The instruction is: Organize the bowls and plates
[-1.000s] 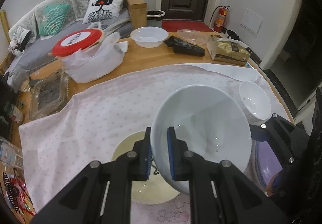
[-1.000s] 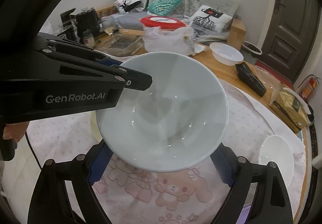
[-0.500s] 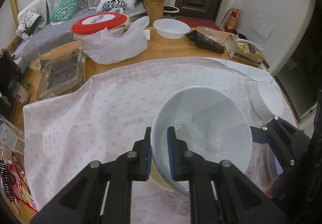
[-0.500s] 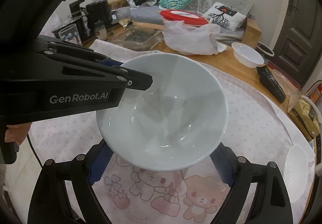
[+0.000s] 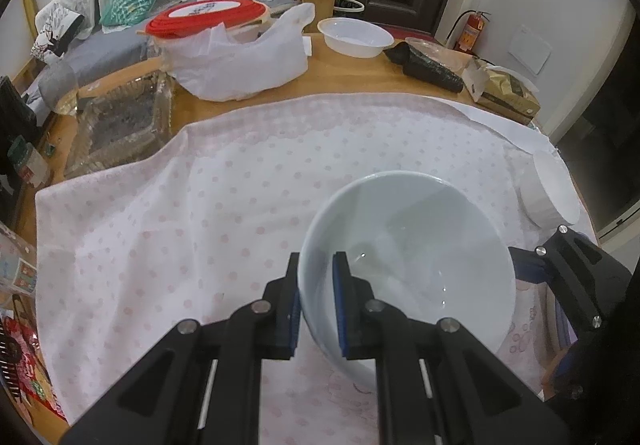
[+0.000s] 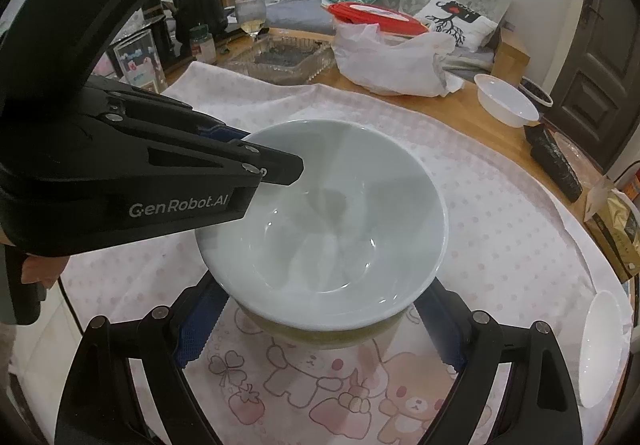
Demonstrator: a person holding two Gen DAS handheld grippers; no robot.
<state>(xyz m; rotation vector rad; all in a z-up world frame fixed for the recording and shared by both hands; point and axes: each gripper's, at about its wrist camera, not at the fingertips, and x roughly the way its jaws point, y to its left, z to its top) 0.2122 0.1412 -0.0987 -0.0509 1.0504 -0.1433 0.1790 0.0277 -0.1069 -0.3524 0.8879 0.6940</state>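
Note:
My left gripper (image 5: pixel 316 265) is shut on the rim of a large pale-blue bowl (image 5: pixel 420 257), one pad inside and one outside. In the right wrist view the bowl (image 6: pixel 328 221) sits on or just above a yellowish dish (image 6: pixel 320 337) under it; I cannot tell if they touch. My right gripper (image 6: pixel 320 321) is wide open, its fingers (image 6: pixel 200 321) on either side of that lower dish, not gripping. A small white bowl (image 5: pixel 548 189) stands at the right edge of the cloth, also in the right wrist view (image 6: pixel 604 345).
A pink dotted cloth (image 5: pixel 200 213) covers the round wooden table (image 5: pixel 340 73). At the back are a bag with a red lid (image 5: pixel 236 49), a white plastic bowl (image 5: pixel 356 37), a glass tray (image 5: pixel 120 121), a dark packet (image 5: pixel 428 65) and a gold pouch (image 5: pixel 508 93).
Both grippers and the large bowl have come lower toward the cloth. The bowl now hides nearly all of the yellowish dish beneath it. The left grip is unchanged.

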